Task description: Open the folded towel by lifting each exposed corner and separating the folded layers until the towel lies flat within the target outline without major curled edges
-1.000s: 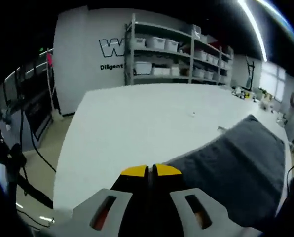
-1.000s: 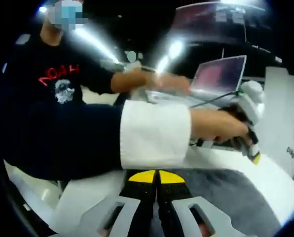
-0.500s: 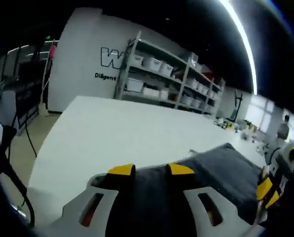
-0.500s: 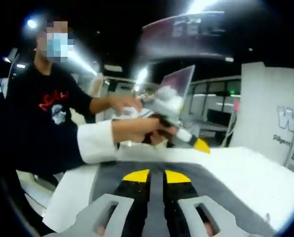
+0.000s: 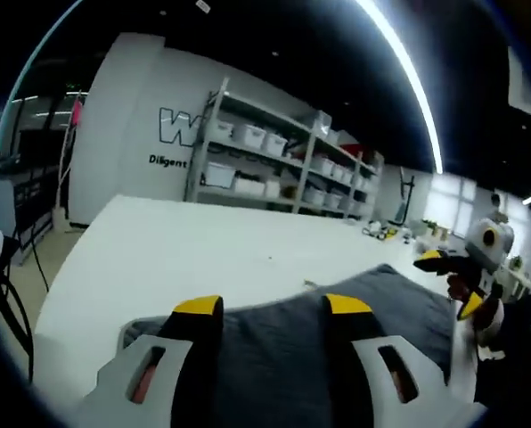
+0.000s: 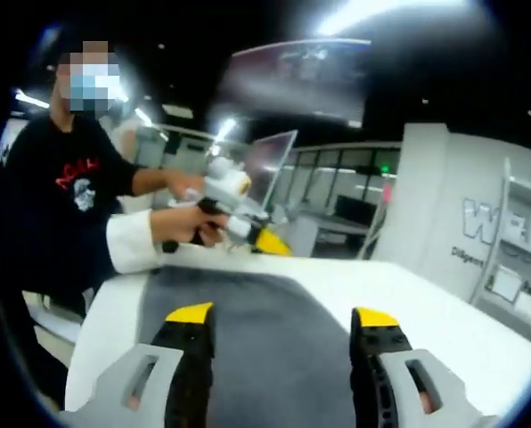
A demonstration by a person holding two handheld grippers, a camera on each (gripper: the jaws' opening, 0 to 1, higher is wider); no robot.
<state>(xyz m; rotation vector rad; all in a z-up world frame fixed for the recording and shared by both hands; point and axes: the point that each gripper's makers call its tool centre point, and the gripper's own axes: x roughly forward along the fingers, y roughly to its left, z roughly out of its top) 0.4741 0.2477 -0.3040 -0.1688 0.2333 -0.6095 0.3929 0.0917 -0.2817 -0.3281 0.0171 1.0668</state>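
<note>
Dark grey towel (image 5: 337,330) lies spread on white tbl, edges abt flat.

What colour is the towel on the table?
Dark grey and plain, no pattern. The towel shows best in the right gripper view, lying on the white table.

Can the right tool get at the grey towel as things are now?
Probably yes. The right tool is open, its jaws spread wide over the grey towel on the white table, with nothing between them. The left tool sits beyond the towel's far edge.

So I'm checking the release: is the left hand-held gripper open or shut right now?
Open. In the left gripper view, the left hand-held gripper has its yellow-tipped jaws spread wide apart, with the grey towel visible between them.
</note>
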